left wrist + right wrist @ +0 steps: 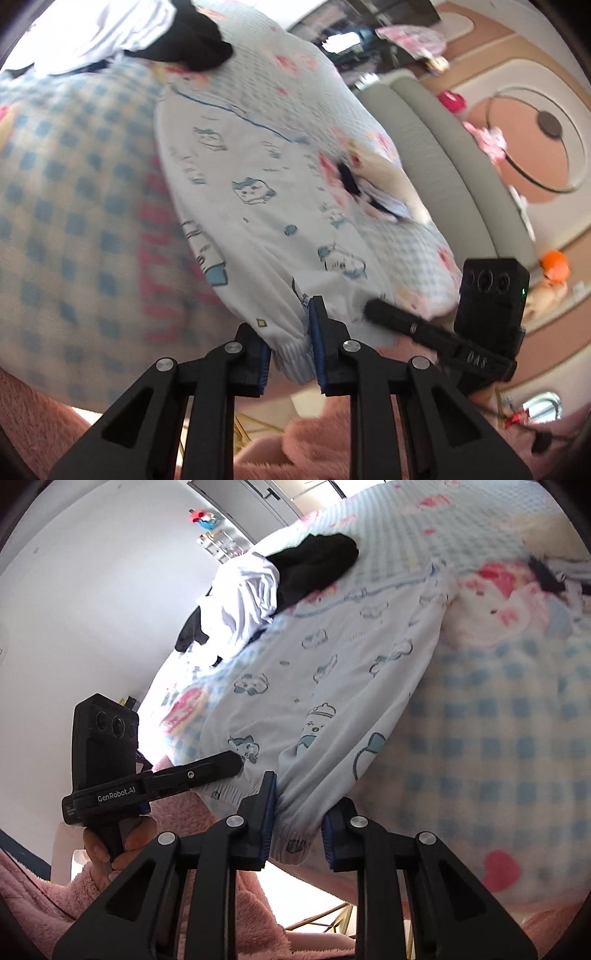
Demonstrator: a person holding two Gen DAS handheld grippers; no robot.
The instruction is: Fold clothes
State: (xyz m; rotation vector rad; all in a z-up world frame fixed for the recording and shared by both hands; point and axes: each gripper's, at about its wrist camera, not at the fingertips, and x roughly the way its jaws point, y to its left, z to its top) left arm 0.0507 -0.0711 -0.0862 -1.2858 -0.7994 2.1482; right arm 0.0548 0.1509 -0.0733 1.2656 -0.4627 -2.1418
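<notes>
The pyjama top (258,192), white with small blue cartoon prints, lies spread on the bed, its ribbed hem at the near edge. The left gripper (290,334) has its fingers clamped on that hem, and the right gripper (299,823) pinches the hem beside it in the same way. Under the garment is a blue-checked blanket (74,177) with pink patches. Farther back on the bed sit a white garment (243,594) and a black garment (317,561), touching each other. A pink fleece sleeve (44,890) shows below.
</notes>
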